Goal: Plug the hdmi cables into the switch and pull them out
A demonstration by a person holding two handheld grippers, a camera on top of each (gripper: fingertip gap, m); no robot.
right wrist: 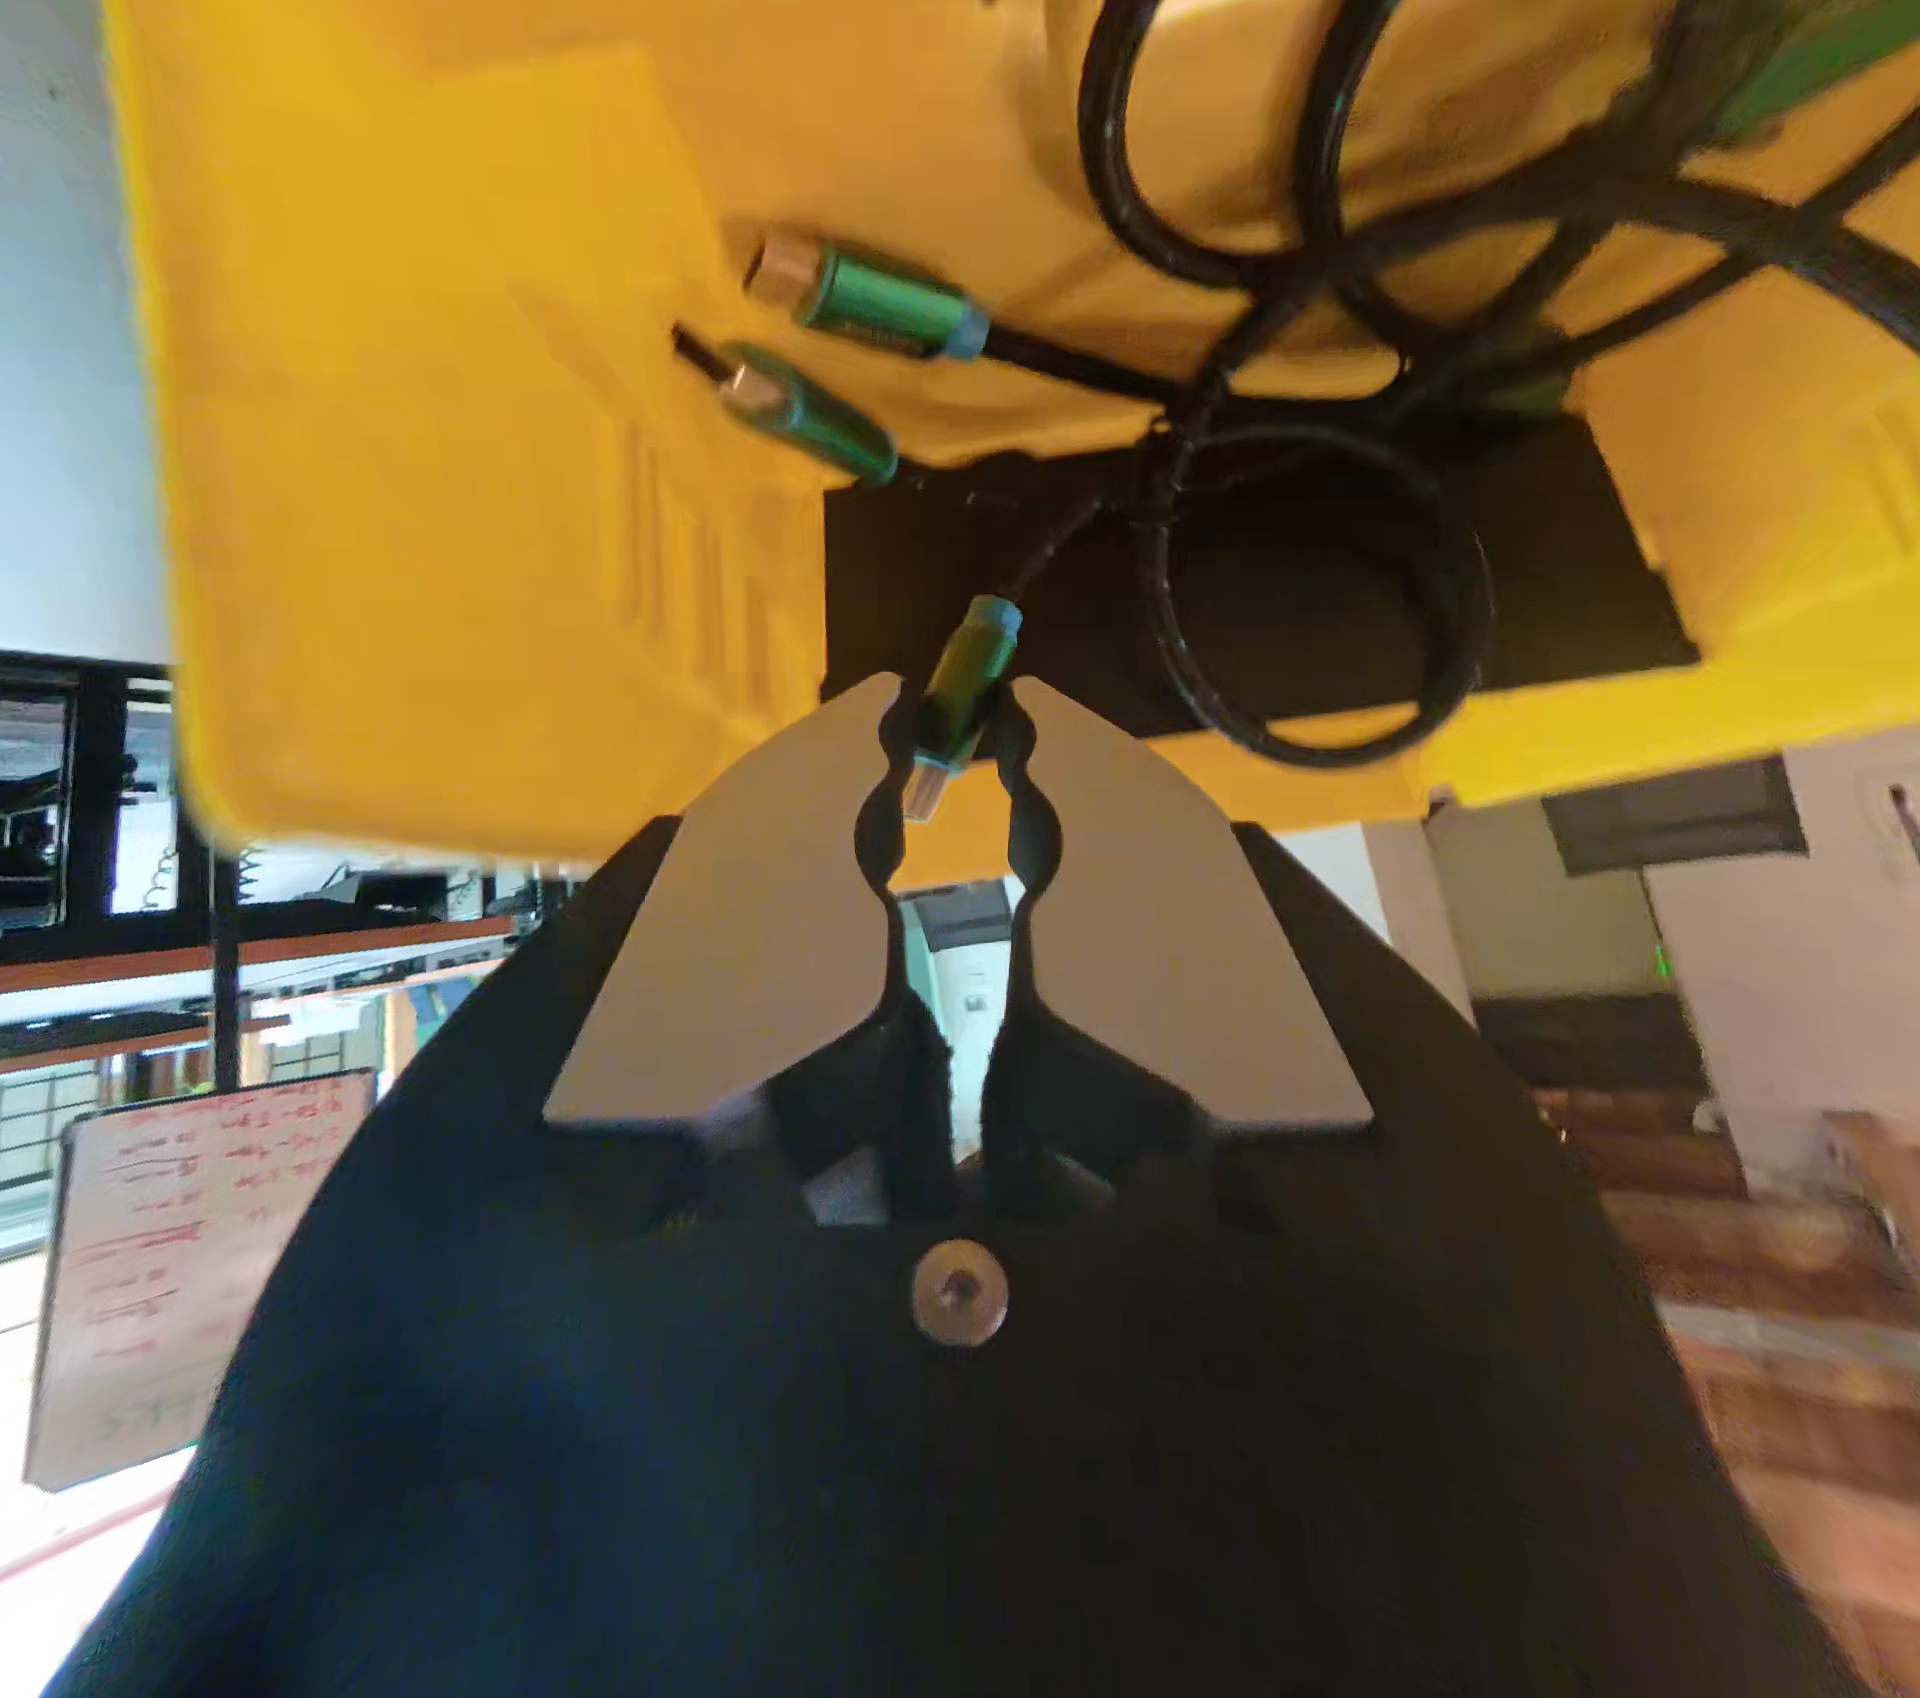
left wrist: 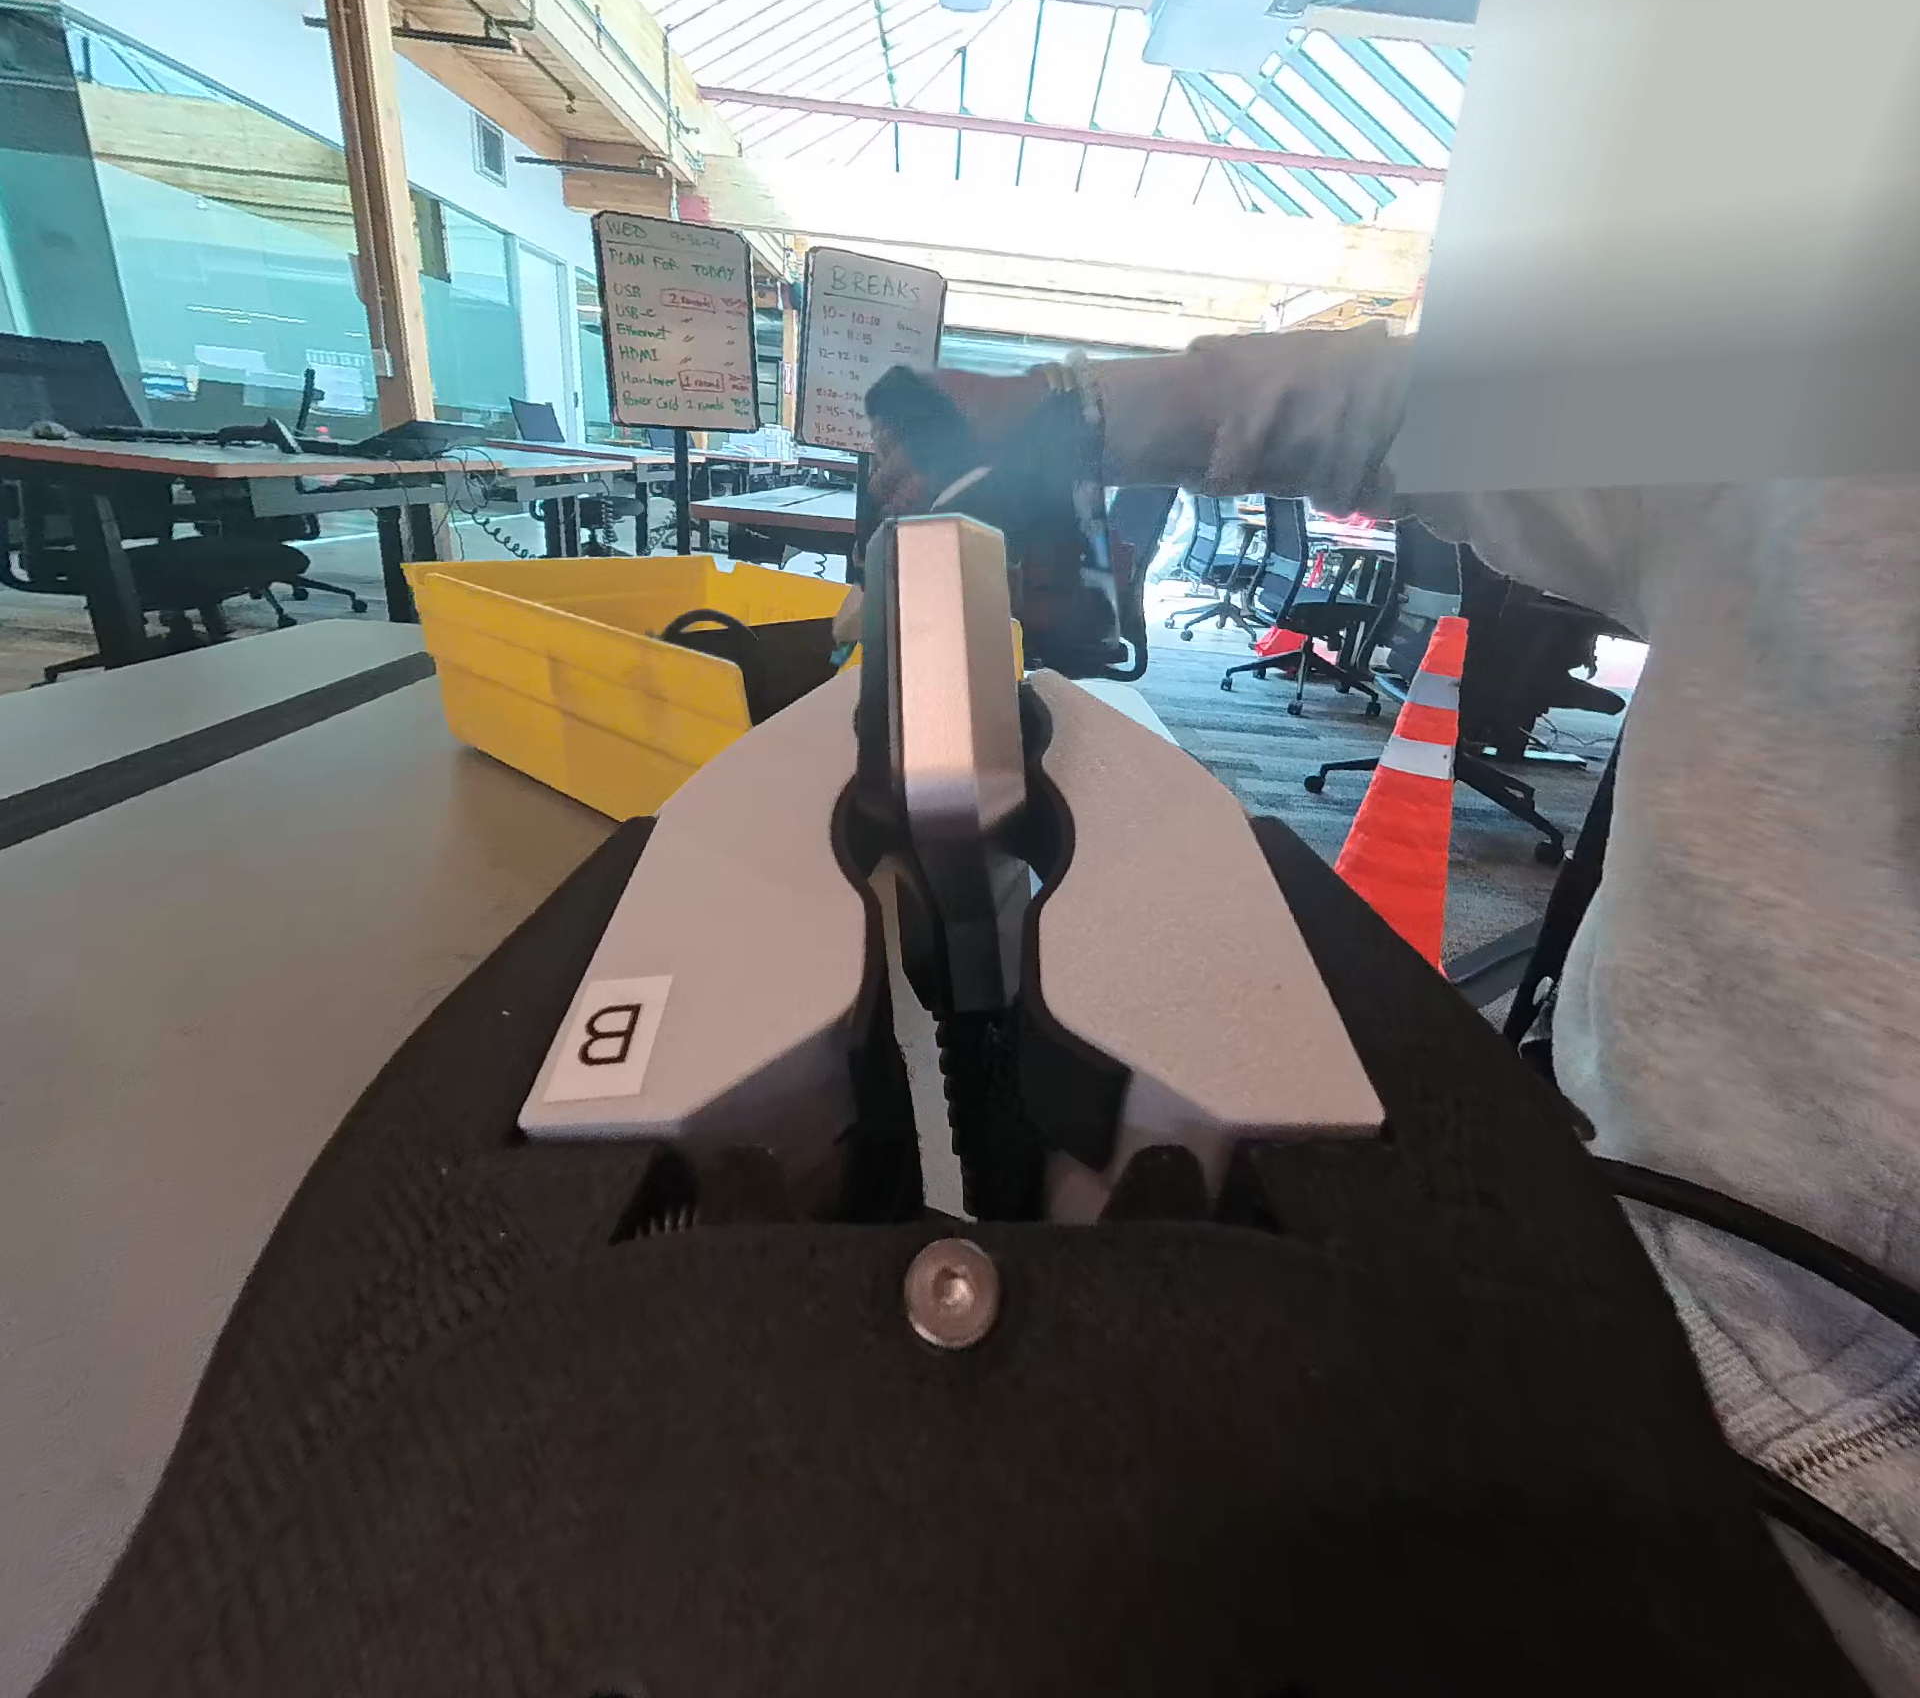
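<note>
My left gripper point(left wrist: 940, 713) is shut on the silver and grey switch point(left wrist: 945, 640), a flat box held edge-on and sticking up past the fingertips above the table. My right gripper point(right wrist: 956, 698) is shut on a green HDMI plug point(right wrist: 971, 661); its metal tip points back toward the camera between the jaws. The plug's black braided cable point(right wrist: 1320, 599) runs into the yellow bin point(right wrist: 416, 298). Two more green plugs point(right wrist: 883, 303) point(right wrist: 810, 412) lie loose in the bin among coiled black cables. The right gripper does not show in the left wrist view.
The yellow bin point(left wrist: 561, 672) stands on the grey table point(left wrist: 208, 921) just beyond my left gripper. A person's grey sleeve point(left wrist: 1247, 412) reaches across behind it. An orange cone point(left wrist: 1403, 775) and office chairs stand on the floor to the right. A black cable point(left wrist: 1766, 1243) trails at lower right.
</note>
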